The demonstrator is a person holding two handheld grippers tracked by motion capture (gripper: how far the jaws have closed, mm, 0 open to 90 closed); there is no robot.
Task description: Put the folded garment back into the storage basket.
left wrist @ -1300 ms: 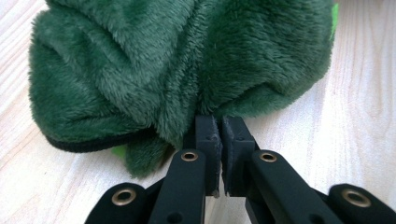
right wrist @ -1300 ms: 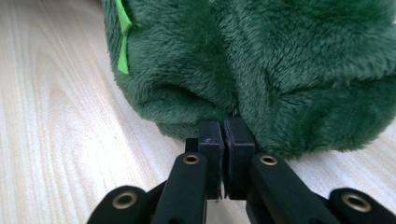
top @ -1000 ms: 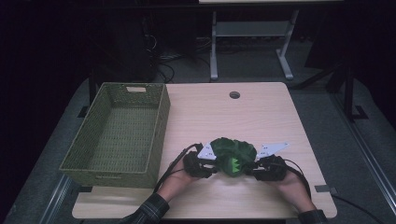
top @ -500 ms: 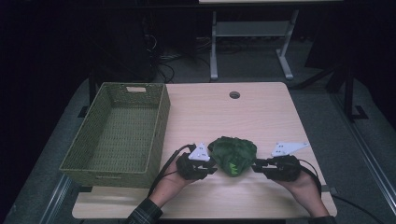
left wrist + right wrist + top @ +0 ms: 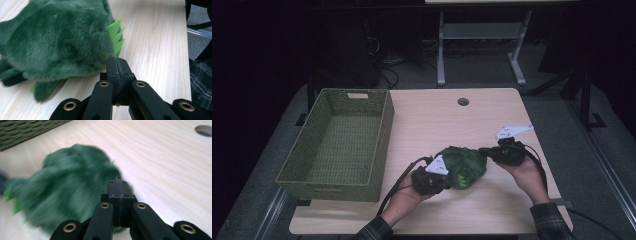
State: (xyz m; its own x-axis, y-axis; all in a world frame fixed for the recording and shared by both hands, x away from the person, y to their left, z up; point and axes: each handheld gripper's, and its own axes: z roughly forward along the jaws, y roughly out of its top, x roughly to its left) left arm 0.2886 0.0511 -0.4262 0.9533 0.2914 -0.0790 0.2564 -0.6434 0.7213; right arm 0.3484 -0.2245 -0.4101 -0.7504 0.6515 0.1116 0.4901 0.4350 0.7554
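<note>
On the pale wood-grain tabletop (image 5: 452, 125), in a dark room with grey carpet, the green plush toy (image 5: 463, 166) sits right of the woven basket (image 5: 337, 142), both the left gripper (image 5: 443, 181) and right gripper (image 5: 484, 151) having just pinched its fur with closed jaws.

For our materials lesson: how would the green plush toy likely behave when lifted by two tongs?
The green plush toy looks furry and rumpled, so it is probably soft and floppy, sagging between grips. It likely weighs little for its bulk. Pinched fur may stretch, though the toy seems unlikely to break or roll.
</note>
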